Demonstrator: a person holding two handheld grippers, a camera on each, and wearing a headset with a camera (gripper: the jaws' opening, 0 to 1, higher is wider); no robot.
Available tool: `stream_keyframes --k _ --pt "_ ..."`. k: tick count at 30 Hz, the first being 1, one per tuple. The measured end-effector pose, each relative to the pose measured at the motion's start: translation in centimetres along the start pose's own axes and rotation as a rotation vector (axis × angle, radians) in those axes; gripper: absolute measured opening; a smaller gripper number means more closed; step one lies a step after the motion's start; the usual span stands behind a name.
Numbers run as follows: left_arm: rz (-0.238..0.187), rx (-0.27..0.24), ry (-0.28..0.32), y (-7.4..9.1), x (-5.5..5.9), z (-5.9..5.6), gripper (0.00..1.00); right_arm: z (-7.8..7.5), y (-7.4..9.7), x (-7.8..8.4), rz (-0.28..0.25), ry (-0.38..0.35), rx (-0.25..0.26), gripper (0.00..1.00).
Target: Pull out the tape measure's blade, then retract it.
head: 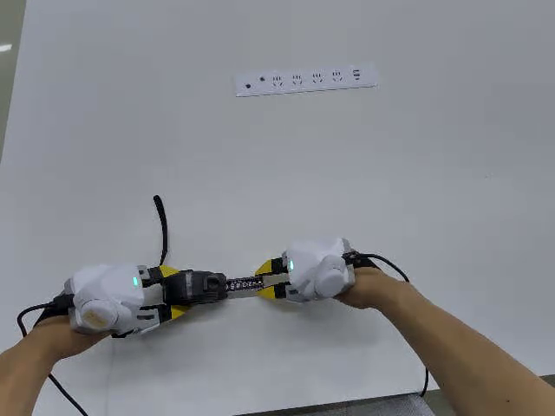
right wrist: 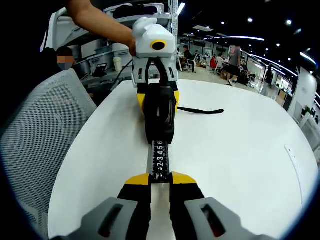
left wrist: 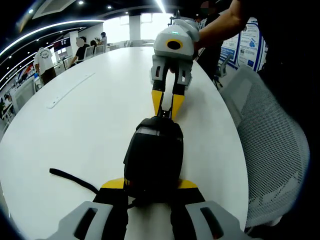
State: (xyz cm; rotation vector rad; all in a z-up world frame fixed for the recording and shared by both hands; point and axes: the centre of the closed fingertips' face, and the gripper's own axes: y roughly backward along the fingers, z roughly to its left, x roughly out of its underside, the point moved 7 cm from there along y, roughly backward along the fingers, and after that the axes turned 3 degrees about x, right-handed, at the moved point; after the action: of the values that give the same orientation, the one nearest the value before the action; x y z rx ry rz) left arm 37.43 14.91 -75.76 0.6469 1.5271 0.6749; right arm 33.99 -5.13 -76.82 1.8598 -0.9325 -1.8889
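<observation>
The white bench (head: 390,156) takes most of the head view. Beside its near edge there is a grey mesh chair (left wrist: 270,140). A white power strip (head: 306,79) lies far back on the bench, well apart from the work.

The left claw (head: 173,291) and the right claw (head: 266,280) face each other near the front edge of the bench, tip toward tip. Between them is the tape measure (head: 204,286), black with a grey top. Its long axis runs from left to right across the bench, in one line with both claws. The mouth of the case points to the person's right, toward the right claw.

The left claw is closed to the width of the case and holds it from the rear, one yellow tip on each side. In the left gripper view the case stands just in front of these tips. It seems to rest on the bench, but I cannot tell this for sure.

The blade (right wrist: 160,157) is out only a short way. It is dark with white digits, and it goes straight from the case into the right claw. That claw is nearly closed and pinches the end of the blade; the end itself is hidden between the jaws.

A thin black strap (head: 161,227) leaves the rear of the case and lies on the bench, going away from the person.
</observation>
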Motion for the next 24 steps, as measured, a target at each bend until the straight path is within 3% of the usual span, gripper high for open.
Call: stream_keyframes --k 24 --pt "0.003 -0.002 0.001 0.0 0.0 0.0 0.29 -0.2 2.9 2.2 0.02 0.001 0.001 0.11"
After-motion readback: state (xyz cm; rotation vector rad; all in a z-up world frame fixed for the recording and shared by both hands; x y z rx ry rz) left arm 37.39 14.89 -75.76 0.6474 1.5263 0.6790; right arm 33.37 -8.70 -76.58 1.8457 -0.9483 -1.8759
